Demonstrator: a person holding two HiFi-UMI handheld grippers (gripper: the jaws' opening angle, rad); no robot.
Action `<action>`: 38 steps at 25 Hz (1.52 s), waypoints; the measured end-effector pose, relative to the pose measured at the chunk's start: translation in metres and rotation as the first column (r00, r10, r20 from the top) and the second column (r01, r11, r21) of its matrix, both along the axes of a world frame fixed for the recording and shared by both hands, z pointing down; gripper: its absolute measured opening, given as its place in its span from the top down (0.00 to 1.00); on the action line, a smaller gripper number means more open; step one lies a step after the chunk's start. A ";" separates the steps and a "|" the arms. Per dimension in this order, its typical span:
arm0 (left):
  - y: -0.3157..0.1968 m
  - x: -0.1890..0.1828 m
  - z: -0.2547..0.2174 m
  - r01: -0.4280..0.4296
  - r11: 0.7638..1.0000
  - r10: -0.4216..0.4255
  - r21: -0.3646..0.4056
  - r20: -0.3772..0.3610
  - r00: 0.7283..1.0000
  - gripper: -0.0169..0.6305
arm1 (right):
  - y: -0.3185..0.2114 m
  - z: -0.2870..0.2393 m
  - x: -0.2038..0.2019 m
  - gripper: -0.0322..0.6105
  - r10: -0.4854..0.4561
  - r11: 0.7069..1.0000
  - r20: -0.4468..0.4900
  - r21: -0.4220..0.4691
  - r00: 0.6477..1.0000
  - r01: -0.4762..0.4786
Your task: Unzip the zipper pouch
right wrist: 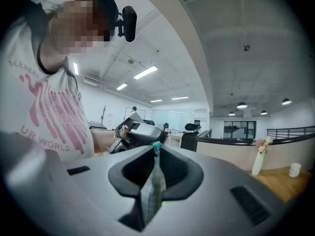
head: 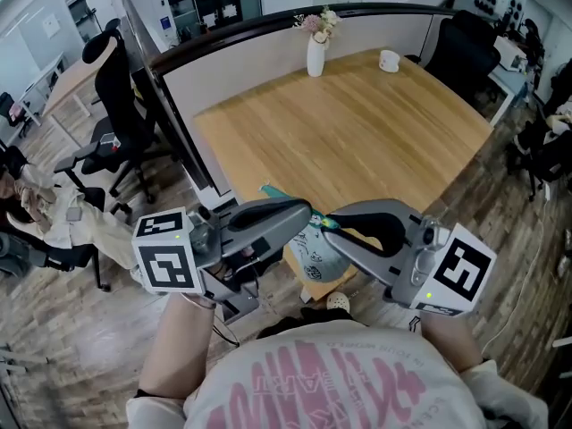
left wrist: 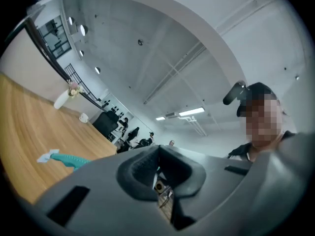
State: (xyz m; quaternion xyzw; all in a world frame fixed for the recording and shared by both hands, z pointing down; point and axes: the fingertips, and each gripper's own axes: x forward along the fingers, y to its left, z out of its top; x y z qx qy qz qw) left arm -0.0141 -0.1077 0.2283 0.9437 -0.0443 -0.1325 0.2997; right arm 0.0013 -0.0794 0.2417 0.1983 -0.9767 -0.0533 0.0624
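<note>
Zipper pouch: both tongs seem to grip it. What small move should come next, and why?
Probably pull the left tongs slowly away from the right tongs: the left are shut on the metal pull, and the right are shut on the pouch, steadying it.

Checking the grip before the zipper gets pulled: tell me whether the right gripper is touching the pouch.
Touching. In the right gripper view, the right gripper has its jaws closed on the pouch, whose fabric edge runs up between them.
</note>
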 end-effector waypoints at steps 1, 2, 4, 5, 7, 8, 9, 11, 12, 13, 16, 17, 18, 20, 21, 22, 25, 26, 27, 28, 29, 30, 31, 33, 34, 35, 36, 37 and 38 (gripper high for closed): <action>0.003 0.000 0.002 -0.028 1.000 0.028 -0.014 0.004 1.000 0.97 | 0.003 0.002 -0.001 0.89 -0.023 1.000 -0.008 -0.005 1.000 0.023; 0.006 0.000 0.005 -0.050 0.998 0.050 -0.023 0.014 0.999 0.97 | 0.006 0.004 -0.002 0.89 -0.041 0.999 -0.018 -0.008 0.999 0.041; 0.011 -0.001 0.011 -0.073 0.997 0.074 -0.021 0.049 0.996 0.97 | 0.010 0.010 -0.004 0.89 -0.061 0.998 -0.039 -0.024 0.997 0.060; 0.013 -0.002 0.013 -0.077 0.997 0.078 -0.013 0.069 0.995 0.97 | 0.012 0.013 -0.005 0.89 -0.067 0.997 -0.043 -0.032 0.997 0.065; 0.015 -0.003 0.019 -0.079 0.997 0.078 0.006 0.115 0.990 0.97 | 0.013 0.017 -0.008 0.89 -0.077 0.996 -0.043 -0.041 0.996 0.076; 0.015 -0.003 0.022 -0.078 0.997 0.076 0.013 0.138 0.988 0.97 | 0.013 0.019 -0.008 0.89 -0.081 0.996 -0.043 -0.050 0.996 0.079; 0.013 -0.005 0.026 -0.075 0.997 0.071 0.015 0.157 0.985 0.97 | 0.013 0.021 -0.007 0.90 -0.084 0.995 -0.042 -0.064 0.996 0.081; 0.008 -0.010 0.032 -0.060 0.998 0.057 0.012 0.179 0.982 0.97 | 0.012 0.025 -0.002 0.90 -0.087 0.992 -0.030 -0.091 0.996 0.084; 0.007 -0.013 0.033 -0.056 0.998 0.054 0.010 0.181 0.982 0.97 | 0.013 0.025 -0.001 0.90 -0.088 0.991 -0.020 -0.099 0.996 0.085; 0.008 -0.014 0.034 -0.055 0.998 0.052 0.009 0.181 0.982 0.97 | 0.013 0.025 -0.001 0.90 -0.088 0.991 -0.015 -0.102 0.996 0.086; 0.007 -0.016 0.035 -0.046 0.999 0.043 0.010 0.177 0.983 0.97 | 0.013 0.025 -0.002 0.90 -0.078 0.993 -0.019 -0.095 0.997 0.076; 0.006 -0.017 0.036 -0.039 0.999 0.037 0.007 0.176 0.984 0.97 | 0.012 0.024 -0.001 0.90 -0.072 0.993 -0.018 -0.093 0.997 0.070; 0.004 -0.018 0.036 -0.031 1.000 0.030 0.005 0.174 0.984 0.97 | 0.011 0.024 -0.001 0.90 -0.066 0.994 -0.015 -0.092 0.998 0.064; 0.002 -0.021 0.038 -0.023 1.000 0.022 0.002 0.172 0.985 0.97 | 0.010 0.022 0.001 0.90 -0.056 0.994 -0.006 -0.091 0.998 0.055; 0.002 -0.022 0.038 -0.021 1.000 0.020 0.005 0.174 0.985 0.97 | 0.010 0.021 0.002 0.90 -0.051 0.995 -0.002 -0.090 0.999 0.051; 0.002 -0.023 0.038 -0.018 1.000 0.016 0.009 0.178 0.984 0.97 | 0.011 0.020 0.002 0.90 -0.046 0.995 0.005 -0.089 0.999 0.046; 0.001 -0.026 0.039 -0.001 1.000 -0.003 0.020 0.190 0.982 0.97 | 0.011 0.016 0.008 0.90 -0.029 0.996 0.034 -0.087 0.999 0.031; 0.001 -0.026 0.038 0.003 1.000 -0.007 0.023 0.190 0.982 0.97 | 0.011 0.014 0.011 0.90 -0.022 0.996 0.043 -0.086 0.999 0.026; 0.001 -0.026 0.037 0.006 1.000 -0.011 0.026 0.189 0.982 0.97 | 0.010 0.012 0.014 0.90 -0.015 0.996 0.050 -0.083 0.999 0.019; 0.001 -0.026 0.036 0.008 1.000 -0.013 0.027 0.187 0.982 0.97 | 0.010 0.009 0.017 0.90 -0.008 0.997 0.056 -0.080 0.998 0.013; 0.001 -0.026 0.035 0.010 1.000 -0.015 0.028 0.186 0.983 0.97 | 0.010 0.007 0.019 0.90 -0.001 0.997 0.059 -0.075 0.998 0.006; 0.001 -0.026 0.035 0.011 1.000 -0.016 0.027 0.184 0.983 0.97 | 0.010 0.005 0.021 0.90 0.006 0.998 0.062 -0.070 0.998 -0.001; 0.001 -0.027 0.035 0.013 1.000 -0.017 0.025 0.182 0.983 0.97 | 0.009 0.004 0.023 0.90 0.014 0.998 0.065 -0.066 0.998 -0.009; 0.001 -0.027 0.034 0.015 1.000 -0.020 0.024 0.180 0.984 0.97 | 0.009 0.001 0.026 0.90 0.030 0.998 0.075 -0.058 0.997 -0.026; 0.001 -0.027 0.034 0.016 1.000 -0.021 0.025 0.178 0.984 0.97 | 0.009 0.000 0.028 0.90 0.037 0.998 0.082 -0.056 0.996 -0.032; 0.001 -0.027 0.033 0.016 1.000 -0.021 0.026 0.176 0.984 0.97 | 0.008 -0.001 0.030 0.90 0.042 0.998 0.088 -0.054 0.995 -0.037; 0.001 -0.027 0.032 0.015 1.000 -0.020 0.028 0.174 0.985 0.97 | 0.008 -0.002 0.032 0.90 0.045 0.998 0.092 -0.050 0.995 -0.041; 0.002 -0.027 0.032 0.014 0.999 -0.019 0.029 0.174 0.985 0.97 | 0.008 -0.003 0.033 0.90 0.049 0.998 0.094 -0.046 0.994 -0.045; 0.002 -0.027 0.032 0.014 0.999 -0.019 0.030 0.175 0.984 0.97 | 0.008 -0.004 0.033 0.90 0.053 0.998 0.096 -0.042 0.994 -0.049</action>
